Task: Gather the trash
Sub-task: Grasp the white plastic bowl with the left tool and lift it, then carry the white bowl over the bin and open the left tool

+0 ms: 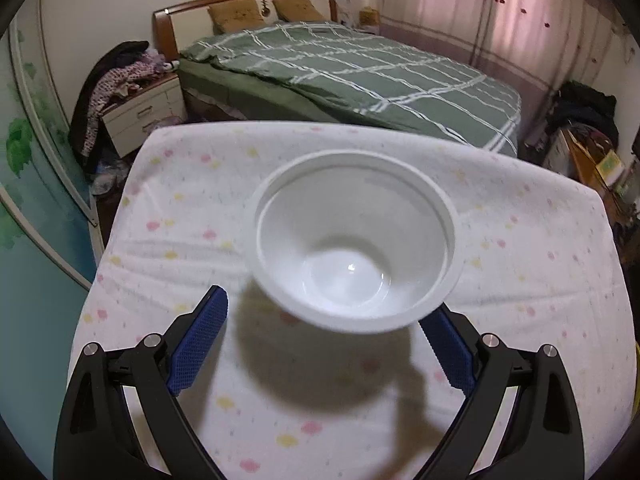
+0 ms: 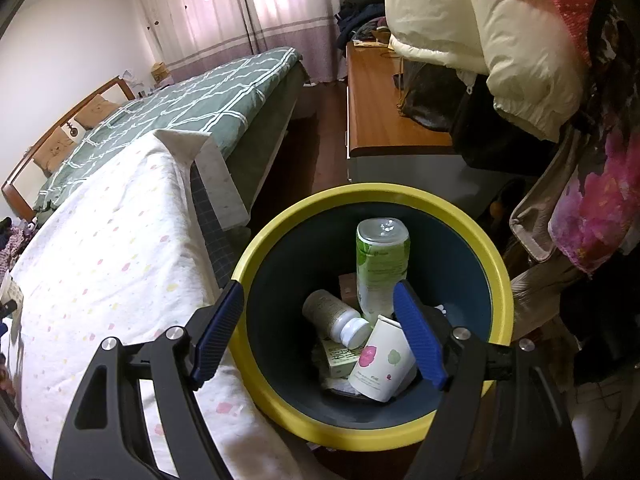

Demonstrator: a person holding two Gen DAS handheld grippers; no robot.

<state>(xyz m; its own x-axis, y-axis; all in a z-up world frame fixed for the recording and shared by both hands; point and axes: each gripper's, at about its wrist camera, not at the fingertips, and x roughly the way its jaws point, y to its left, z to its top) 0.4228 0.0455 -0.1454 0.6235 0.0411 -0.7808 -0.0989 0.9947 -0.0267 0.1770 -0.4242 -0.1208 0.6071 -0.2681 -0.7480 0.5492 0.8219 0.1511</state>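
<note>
While the left gripper (image 1: 322,322) stands with its jaws spread wide and nothing pinched, a white plastic bowl (image 1: 352,240) sits just ahead of it on the spotted cloth (image 1: 180,208). The bowl is round, smooth and glossy, with a thick flat rim, and a small glint lies at its bottom. Its near edge, at 6 o'clock, lies between the two blue fingertips; the right one is partly hidden behind the rim, so I cannot tell if it touches. The bowl is a little blurred. Its dark shadow falls on the cloth toward 6 o'clock. The cloth is white, soft and wrinkled, with pale pink and yellow spots. At 12 o'clock a bed (image 1: 352,64) carries a green cover with white lines.

In the right wrist view the right gripper (image 2: 318,306) is also spread and empty, and it hangs over a round bin (image 2: 256,264) with a yellow rim and a dark inside. The blue pads (image 2: 218,332) are ribbed. In the bin lie a green and white bottle (image 2: 382,264) at 12 o'clock, a small brown bottle with a white cap (image 2: 334,314) at the middle, and a white carton with pink and green spots (image 2: 380,364) at 5 o'clock. Things under them are too dark to make out. The near rim of the bin is cut off by the black gripper arms. At 1 o'clock a cream padded jacket (image 2: 480,20) hangs, puffy and shiny.
</note>
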